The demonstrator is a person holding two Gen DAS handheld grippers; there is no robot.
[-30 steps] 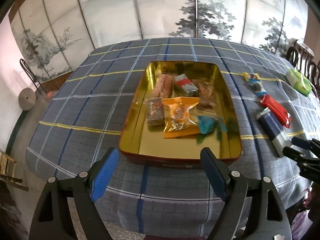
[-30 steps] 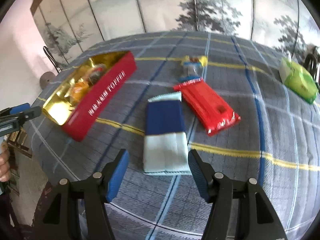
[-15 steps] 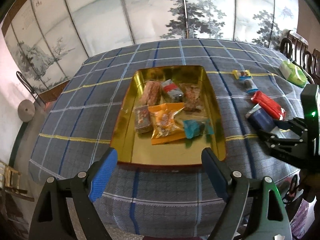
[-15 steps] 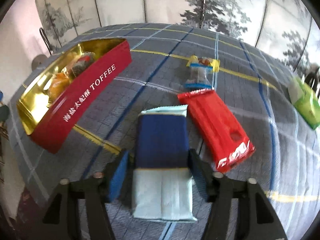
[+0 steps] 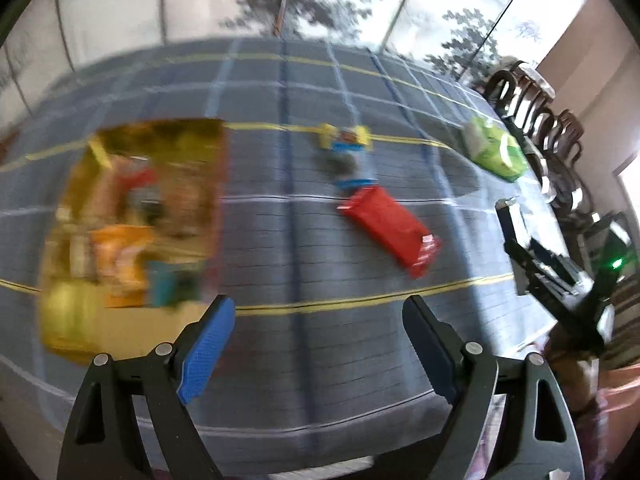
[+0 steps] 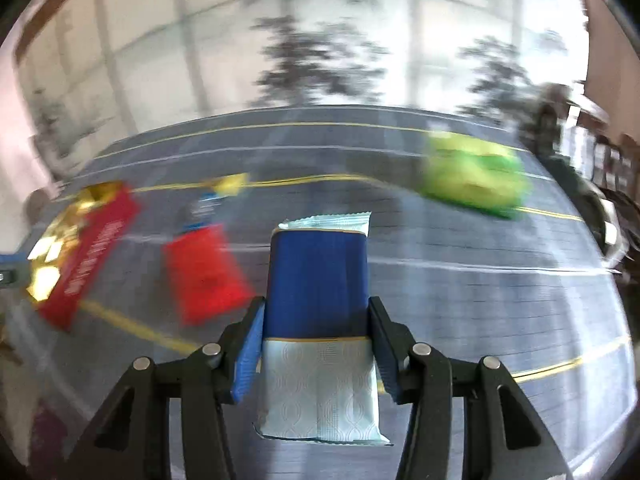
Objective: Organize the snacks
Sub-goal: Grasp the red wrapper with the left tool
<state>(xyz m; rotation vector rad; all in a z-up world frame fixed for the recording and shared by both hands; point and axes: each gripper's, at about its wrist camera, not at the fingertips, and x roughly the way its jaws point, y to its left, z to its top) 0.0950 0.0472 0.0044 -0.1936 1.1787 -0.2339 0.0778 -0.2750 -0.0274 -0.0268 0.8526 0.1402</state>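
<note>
My right gripper (image 6: pixel 317 306) is shut on a blue and pale-blue snack packet (image 6: pixel 318 272), which it holds lengthwise above the checked tablecloth. In the left wrist view that gripper (image 5: pixel 532 264) and the packet (image 5: pixel 510 220) hang at the right edge. My left gripper (image 5: pixel 318 304) is open and empty over bare cloth, between the gold toffee tin (image 5: pixel 68 332) on its left and a red packet (image 5: pixel 390 230) ahead to its right. The tin holds several wrapped snacks. The red packet (image 6: pixel 204 276) lies between the tin's red wall (image 6: pixel 88 264) and the held packet.
A small yellow and blue packet (image 5: pixel 346 148) lies just beyond the red one. A green packet (image 5: pixel 496 152) sits near the far right table edge, with dark wooden chairs (image 5: pixel 532 120) behind it. A painted folding screen stands past the table. Both views are motion-blurred.
The right gripper closed on the blue packet and lifted it off the cloth. The left gripper swung right, from facing the tin to facing the red packet.
</note>
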